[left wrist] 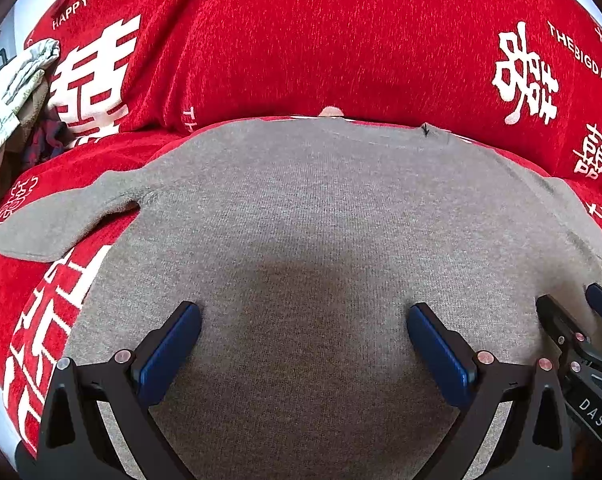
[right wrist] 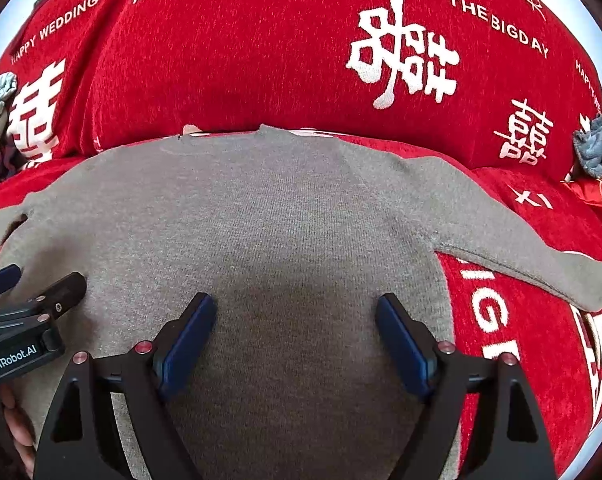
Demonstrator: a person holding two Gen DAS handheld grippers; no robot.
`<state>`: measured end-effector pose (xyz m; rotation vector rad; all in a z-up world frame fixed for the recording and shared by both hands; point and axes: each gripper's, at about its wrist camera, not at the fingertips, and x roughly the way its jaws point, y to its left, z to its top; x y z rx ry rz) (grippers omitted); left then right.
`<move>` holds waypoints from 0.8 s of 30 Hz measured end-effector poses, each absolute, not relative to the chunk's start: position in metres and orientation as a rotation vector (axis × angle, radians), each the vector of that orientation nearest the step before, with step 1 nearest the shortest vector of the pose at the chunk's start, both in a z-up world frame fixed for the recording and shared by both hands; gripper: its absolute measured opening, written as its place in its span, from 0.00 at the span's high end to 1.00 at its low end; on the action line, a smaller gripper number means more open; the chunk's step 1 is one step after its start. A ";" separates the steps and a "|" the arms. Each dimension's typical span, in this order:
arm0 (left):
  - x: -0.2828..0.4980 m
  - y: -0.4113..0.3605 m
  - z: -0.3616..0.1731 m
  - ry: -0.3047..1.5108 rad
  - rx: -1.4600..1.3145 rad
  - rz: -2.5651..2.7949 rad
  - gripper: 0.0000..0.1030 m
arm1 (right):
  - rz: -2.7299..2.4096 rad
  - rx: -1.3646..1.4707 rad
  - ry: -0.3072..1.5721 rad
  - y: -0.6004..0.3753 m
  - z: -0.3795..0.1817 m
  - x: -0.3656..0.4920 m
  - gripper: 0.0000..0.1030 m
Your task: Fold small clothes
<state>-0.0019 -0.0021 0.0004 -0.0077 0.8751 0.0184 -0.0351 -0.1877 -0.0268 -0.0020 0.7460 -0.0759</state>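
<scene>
Sweater [left wrist: 301,208]: soft, light knit; you had it flat on the red cover [left wrist: 285,40].
Hold: sleeve [right wrist: 541,268] edges, likely.
Left gripper [left wrist: 303,336]: fingers apart, empty.
Right gripper [right wrist: 295,330]: likewise.

Grey knit top [left wrist: 301,220], matt; red chenille-ish cover [left wrist: 301,40], fuzzy.

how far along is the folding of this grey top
Done: the grey top lies spread flat on the red cover, sleeves out. In hand: nothing; the left gripper and right gripper hover open over its body. Left: every fold.
</scene>
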 end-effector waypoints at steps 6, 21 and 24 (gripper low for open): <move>-0.003 -0.001 0.000 0.872 -0.007 0.019 0.00 | -0.077 -0.003 0.746 -0.188 -0.027 -0.035 0.17; 0.000 -0.001 0.001 0.888 -0.007 0.024 0.00 | -0.095 -0.029 0.761 -0.183 -0.025 -0.034 0.16; 0.003 0.000 0.002 0.913 -0.014 0.032 0.00 | -0.100 -0.030 0.781 -0.183 -0.023 -0.032 0.16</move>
